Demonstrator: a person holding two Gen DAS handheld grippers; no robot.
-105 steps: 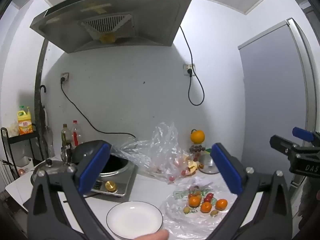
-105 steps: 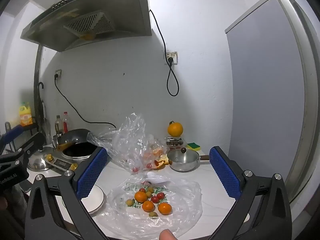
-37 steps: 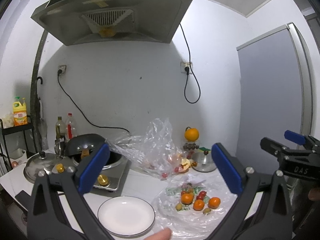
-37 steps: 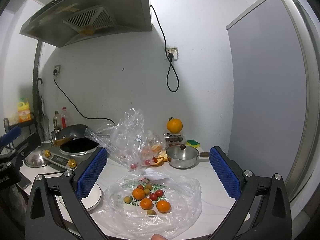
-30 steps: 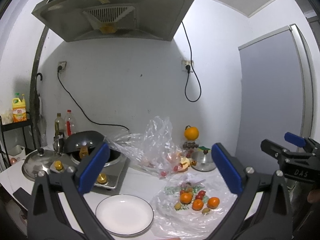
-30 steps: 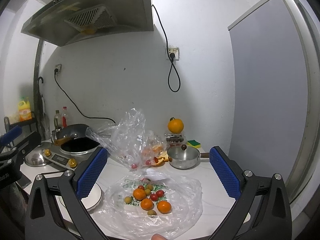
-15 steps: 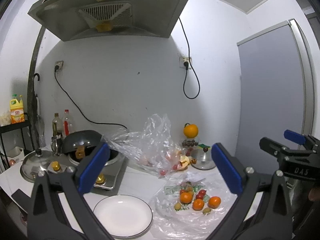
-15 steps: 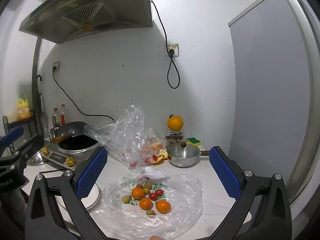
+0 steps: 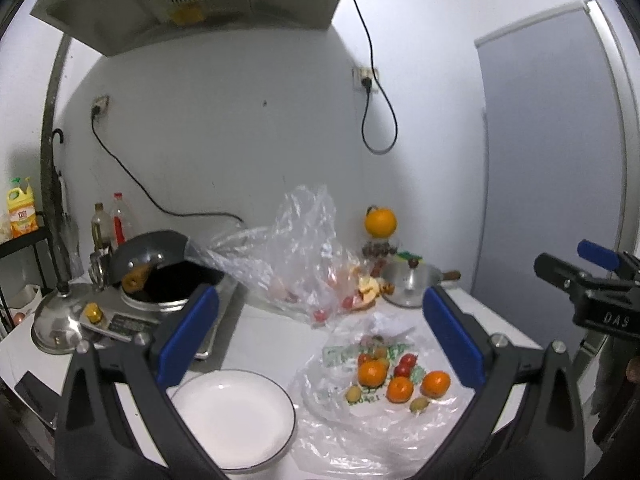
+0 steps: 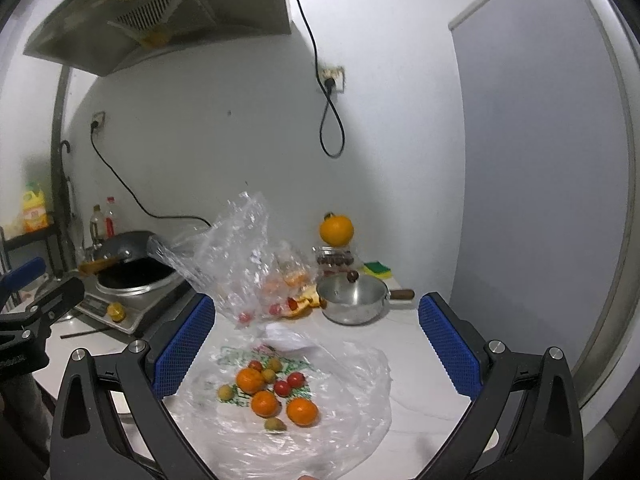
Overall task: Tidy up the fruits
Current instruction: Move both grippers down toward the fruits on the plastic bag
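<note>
Small fruits lie loose on a flattened clear plastic bag (image 9: pixel 372 432) (image 10: pixel 352 432) on the white counter: three mandarins (image 9: pixel 401 389) (image 10: pixel 265 403), red cherry tomatoes (image 9: pixel 407 359) (image 10: pixel 295 379) and small greenish-yellow fruits (image 10: pixel 226 392). An empty white plate (image 9: pixel 230 416) sits left of the bag. My left gripper (image 9: pixel 318 332) is open above the plate and the fruits, holding nothing. My right gripper (image 10: pixel 316 340) is open above the fruit pile, also holding nothing. The right gripper's tip (image 9: pixel 592 276) shows at the right edge of the left wrist view.
A crumpled clear bag with more fruit (image 9: pixel 304 256) (image 10: pixel 256 264) stands behind the pile. A lidded steel saucepan (image 10: pixel 354 298), a large orange on a box (image 10: pixel 336 230) and a sponge (image 10: pixel 376 267) are at the back right. A wok on an induction cooker (image 9: pixel 168 276), bottles (image 9: pixel 108 224) and a steel lid (image 9: pixel 60 320) are at the left.
Both views have drifted slightly, with the fruits and plate shifting little in frame. Both grippers stay open and hold nothing.
</note>
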